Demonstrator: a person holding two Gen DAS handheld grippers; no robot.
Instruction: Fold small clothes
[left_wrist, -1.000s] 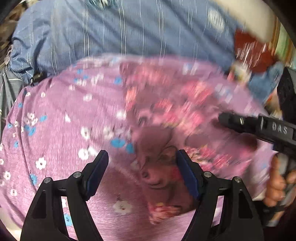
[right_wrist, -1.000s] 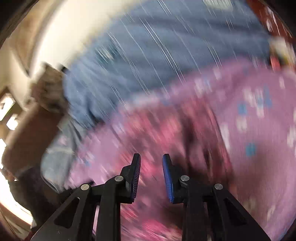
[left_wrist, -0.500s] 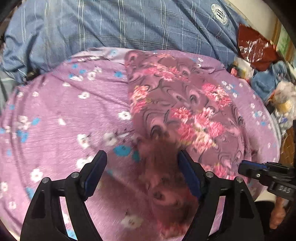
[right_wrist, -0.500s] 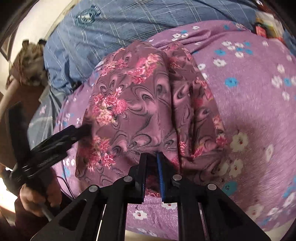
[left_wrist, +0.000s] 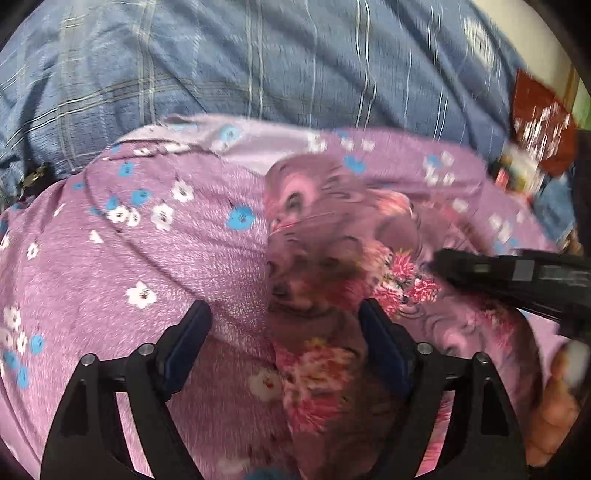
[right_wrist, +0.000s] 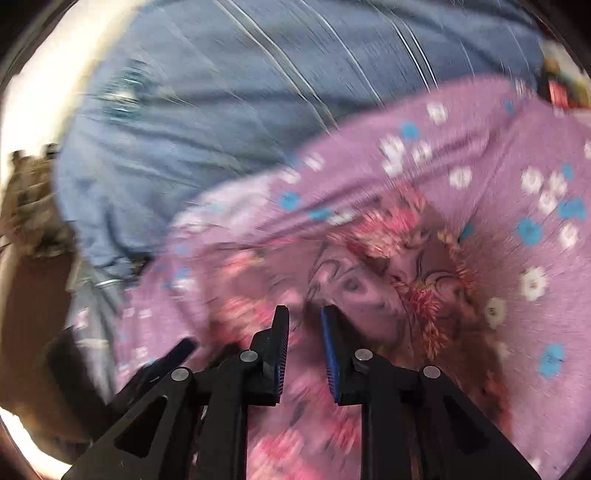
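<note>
1. Left gripper (left_wrist: 284, 328): jaws wide and opening; blue pads well apart, gripping nothing.
2. Between those jaws: mauve sheet (left_wrist: 129, 258) on the left half, edge of the garment (left_wrist: 332, 266) on the right half; right pad close against the cloth, pressing not seen.
3. Garment: small, mauve-brown, with pink flowers and dark swirls; spread on the sheet, right of centre in the left view, running from just under the gripper up toward the far sheet edge. Outline blurred, folds hard to make out.
4. Right gripper (right_wrist: 304, 345): jaws narrow, a slim gap between the pads, opening; flowered cloth (right_wrist: 424, 266) seen through the gap and below it. Whether any cloth sits pinched: cannot tell, though no fabric seen clamped between the pads.
5. Same right gripper in the left view: dark bar (left_wrist: 517, 275) coming in from the right edge, tip over the garment's right side; contact with the cloth unclear through blur.
6. Right hand (left_wrist: 554, 406): fingers wrapped low at the right edge of the left view, under that bar.
7. Left gripper's tip in the right view: dark, blue-edged shape (right_wrist: 173, 354) at lower left, beside the garment's left border.
8. Sheet: mauve with white and blue flowers, covering the surface under the garment, creased near its far edge.
9. Behind the sheet: blue checked blanket (left_wrist: 258, 62), rumpled, filling the top of both views.
10. Far right in the left view: red packet (left_wrist: 539, 118) and small clutter, too blurred to name.
</note>
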